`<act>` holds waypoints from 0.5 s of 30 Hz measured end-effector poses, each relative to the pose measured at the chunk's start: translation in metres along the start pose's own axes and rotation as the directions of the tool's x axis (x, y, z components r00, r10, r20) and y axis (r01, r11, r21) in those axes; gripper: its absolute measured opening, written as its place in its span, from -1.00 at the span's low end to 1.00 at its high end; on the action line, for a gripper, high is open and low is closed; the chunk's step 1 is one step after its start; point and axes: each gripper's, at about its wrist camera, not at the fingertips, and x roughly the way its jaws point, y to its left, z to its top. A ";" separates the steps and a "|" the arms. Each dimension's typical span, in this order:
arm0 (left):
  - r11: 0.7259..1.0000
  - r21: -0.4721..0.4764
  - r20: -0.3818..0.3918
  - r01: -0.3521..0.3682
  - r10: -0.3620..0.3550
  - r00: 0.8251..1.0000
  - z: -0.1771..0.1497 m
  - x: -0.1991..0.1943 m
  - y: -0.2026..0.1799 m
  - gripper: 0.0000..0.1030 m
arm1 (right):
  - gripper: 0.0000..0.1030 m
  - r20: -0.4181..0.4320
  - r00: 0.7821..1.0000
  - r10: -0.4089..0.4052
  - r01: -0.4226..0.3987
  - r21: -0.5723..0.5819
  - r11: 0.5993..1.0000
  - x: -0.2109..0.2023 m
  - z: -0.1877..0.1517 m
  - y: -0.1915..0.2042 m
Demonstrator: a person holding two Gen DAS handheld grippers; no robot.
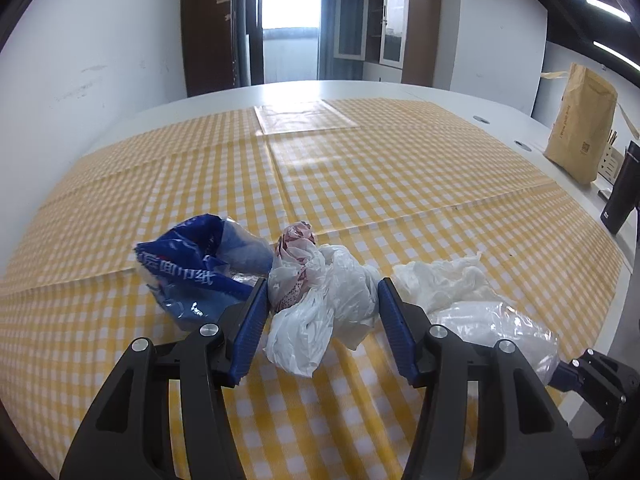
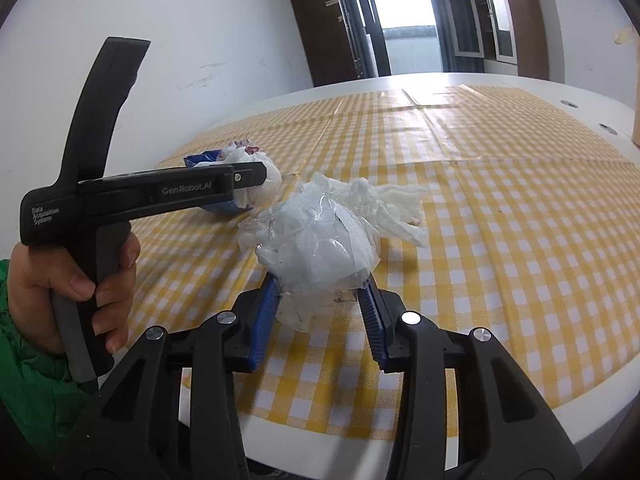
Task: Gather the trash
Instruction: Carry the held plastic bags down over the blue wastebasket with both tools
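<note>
Close in on the left side, the left gripper (image 1: 322, 304) has its blue pads (image 1: 252, 332) on either flank of a crumpled white plastic bag (image 1: 320, 312), the left pad touching the bag's edge and the right pad against its other side, so it looks clamped on the bag, which rests on the yellow checked tablecloth (image 1: 360, 184). Over on the right, the right gripper (image 2: 320, 300) pinches a clear plastic wrapper (image 2: 316, 248) stuffed with white paper, both blue pads pressed into its lower sides. A hand (image 2: 72, 280) with a green sleeve (image 2: 28, 380) grips the black handle of the left tool at the left of that view. Just left of the white bag lies a blue printed wrapper (image 1: 192, 272), touching it. Tucked into the top of the white bag is a red-and-white patterned scrap (image 1: 294, 240). Just beyond the clear wrapper sits a wad of white tissue (image 1: 440, 276), touching it. All the trash is bunched together near the table's front edge. Farther out, a flat clear sheet (image 1: 304, 118) lies on the cloth, well apart from the pile. At the far right edge of the white table (image 1: 460, 98) stand a brown paper bag (image 1: 580, 132) and a dark box (image 1: 622, 192).
</note>
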 end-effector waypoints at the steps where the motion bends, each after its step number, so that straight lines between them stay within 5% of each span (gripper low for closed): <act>1: 1.000 -0.002 0.005 0.000 0.000 1.000 -0.001 -0.004 0.001 0.06 | -0.28 0.000 1.000 0.014 -0.014 0.007 1.000 -0.002 0.000 0.000; 15: 0.998 -0.046 0.105 0.033 -0.028 0.994 -0.026 -0.089 0.020 0.05 | -0.29 0.021 0.999 0.039 -0.038 -0.053 0.998 -0.039 -0.010 0.034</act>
